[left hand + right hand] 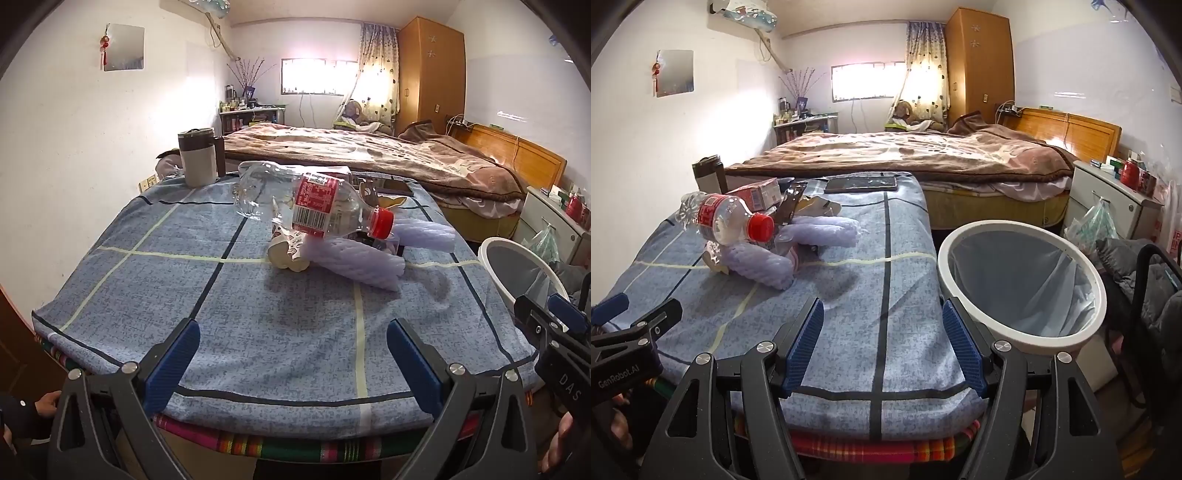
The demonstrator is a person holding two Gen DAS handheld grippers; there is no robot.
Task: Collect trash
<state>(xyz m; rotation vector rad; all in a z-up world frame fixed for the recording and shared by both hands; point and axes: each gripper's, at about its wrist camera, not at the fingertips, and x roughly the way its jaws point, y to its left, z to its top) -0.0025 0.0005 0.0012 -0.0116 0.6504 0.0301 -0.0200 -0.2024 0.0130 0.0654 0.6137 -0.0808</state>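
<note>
While both tools sit back at the near edge of the worktop, neither has anything in it: the left hand-held gripper is spread wide and empty, the right hand-held gripper likewise parted and empty, aimed along the worktop's right edge beside the bin. Trash is heaped mid-worktop, well ahead of both. On top lies a crushed clear water bottle with red cap and red label, on its side, propped on the pile. Under it, a tipped paper cup, mouth facing near-left, and two pale purple foam sleeves crossing each other. Behind the heap, a small carton, some torn wrapper bits, and a phone lying flat at the far edge, probably not trash. A lidded mug stands at the far-left corner. The white lined trash bin stands just off the worktop's right side, mouth tilted toward the right tool, likely placed so for short drops. Nothing is collected yet; the bottle looks like the easiest first pick.
</note>
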